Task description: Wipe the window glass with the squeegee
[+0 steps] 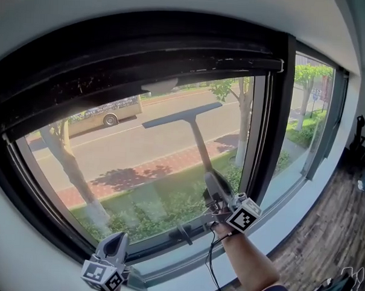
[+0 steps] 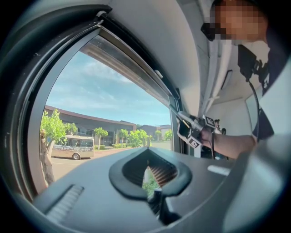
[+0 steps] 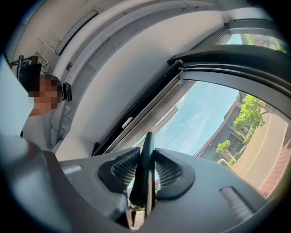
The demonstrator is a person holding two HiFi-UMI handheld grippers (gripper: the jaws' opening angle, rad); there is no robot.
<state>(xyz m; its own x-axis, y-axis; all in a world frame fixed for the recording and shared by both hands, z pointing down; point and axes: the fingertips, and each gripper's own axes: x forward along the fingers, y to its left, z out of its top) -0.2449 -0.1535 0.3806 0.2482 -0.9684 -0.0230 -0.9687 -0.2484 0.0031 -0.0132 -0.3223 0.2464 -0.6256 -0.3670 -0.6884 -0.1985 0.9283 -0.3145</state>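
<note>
The right gripper (image 3: 145, 178) is shut tight on the thin dark handle of the squeegee (image 1: 198, 142), which is held high against the window glass (image 1: 127, 163). I cannot tell if its blade touches the glass. The left gripper (image 2: 152, 179) is low by the sill, its jaws a little apart and holding nothing. The picture edge cuts off its bottom.
</note>
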